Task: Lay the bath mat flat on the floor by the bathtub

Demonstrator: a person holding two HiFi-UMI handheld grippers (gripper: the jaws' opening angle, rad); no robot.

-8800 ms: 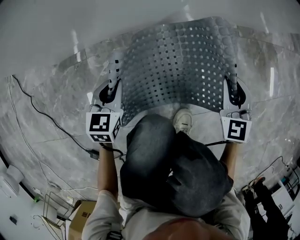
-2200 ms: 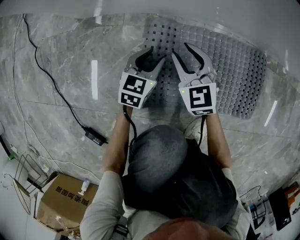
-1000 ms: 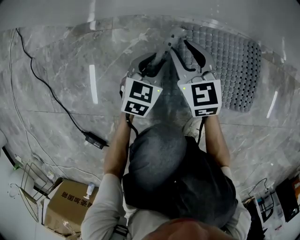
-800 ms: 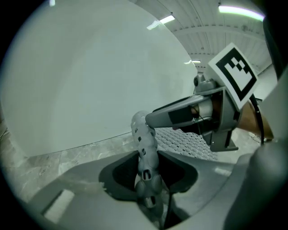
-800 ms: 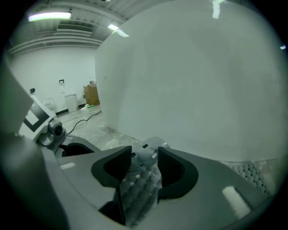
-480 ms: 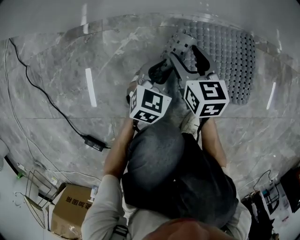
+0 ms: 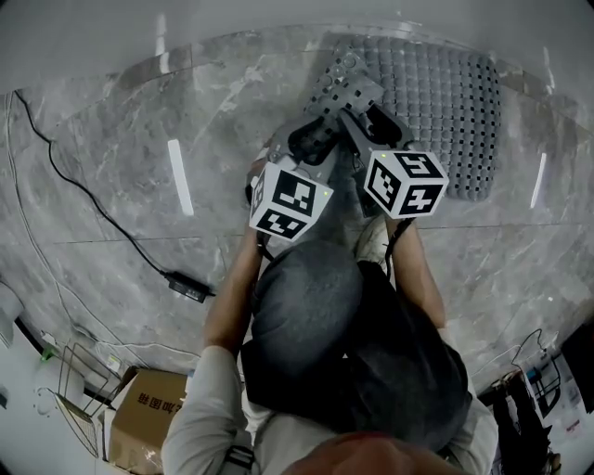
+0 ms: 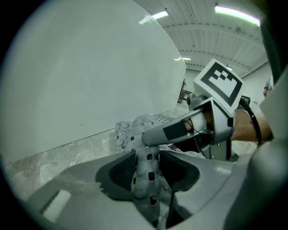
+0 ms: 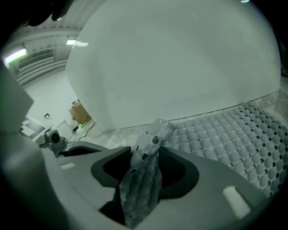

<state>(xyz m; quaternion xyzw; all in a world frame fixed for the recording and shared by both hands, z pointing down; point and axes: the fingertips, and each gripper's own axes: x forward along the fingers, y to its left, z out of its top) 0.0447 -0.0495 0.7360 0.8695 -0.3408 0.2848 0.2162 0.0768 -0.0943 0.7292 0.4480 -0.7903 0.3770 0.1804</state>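
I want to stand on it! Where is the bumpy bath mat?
Head view, upper right: the bath mat lies on the marble floor along the white bathtub, its left end lifted up.

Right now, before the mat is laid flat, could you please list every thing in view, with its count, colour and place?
bath mat: one, grey, on the floor beside the bathtub, its left end lifted
bathtub: one, white, along the top of the head view
floor: one, grey marble, under everything
cable with adapter: one, black, on the floor at left
cardboard box: one, brown, lower left corner
wire rack: one, dark, beside the box
shoe: one, white, below the right gripper
left gripper: one, grey, the mat's fold between its fingers, which are opening
right gripper: one, grey, the mat's fold between its fingers, which are closing
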